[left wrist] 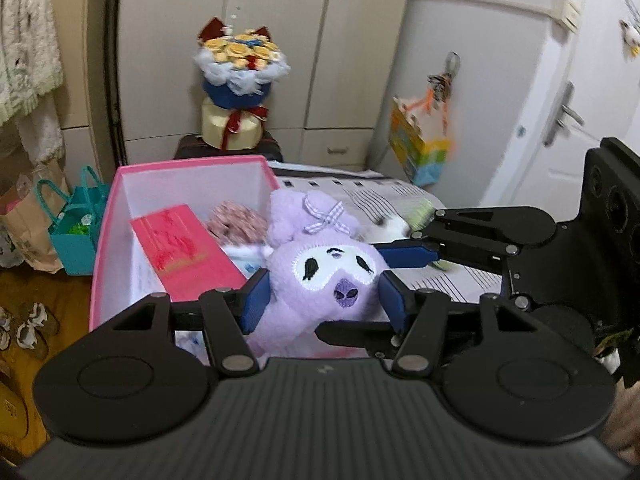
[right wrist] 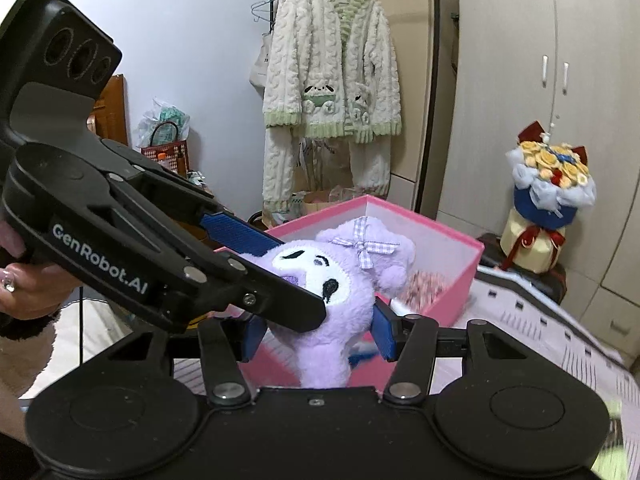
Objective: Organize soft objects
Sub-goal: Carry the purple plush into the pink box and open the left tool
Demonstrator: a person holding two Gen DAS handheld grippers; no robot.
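Neighbour: Plush toy [left wrist: 320, 272], purple, with a checked bow. Where is it exactly, and what has hold of it?

Bystander: It hangs in the air over the near side of the pink box [left wrist: 192, 162], not yet down inside. Both tools grip it at once. The left tongs [left wrist: 324, 300] are closed on the head, one blue pad [left wrist: 254, 300] pressed into each cheek. The right tongs [right wrist: 318, 336] are closed lower down, on the body below the head, as their own camera shows.

Neighbour: Two grips on one soft thing. What is the risk?

Bystander: Three, in my judgement. First, if the hands move apart or twist against each other, the fabric stretches between the grips and a seam or the bow may suffer. Second, plush squashes under the pads, so a grip that looks firm can slide off once the other lets go, and the toy would fall wherever it happens to hang.

Neighbour: And the third?

Bystander: The landing place. The toy sits near the box's rim, so a drop from here could catch the wall and tip out onto the striped sheet [left wrist: 452, 284] beside it. The box also holds a red packet [left wrist: 180, 252] leaning against its left wall and a pinkish fuzzy item [left wrist: 238, 220] behind, so room is limited. The toy may end up perched on top rather than settled.
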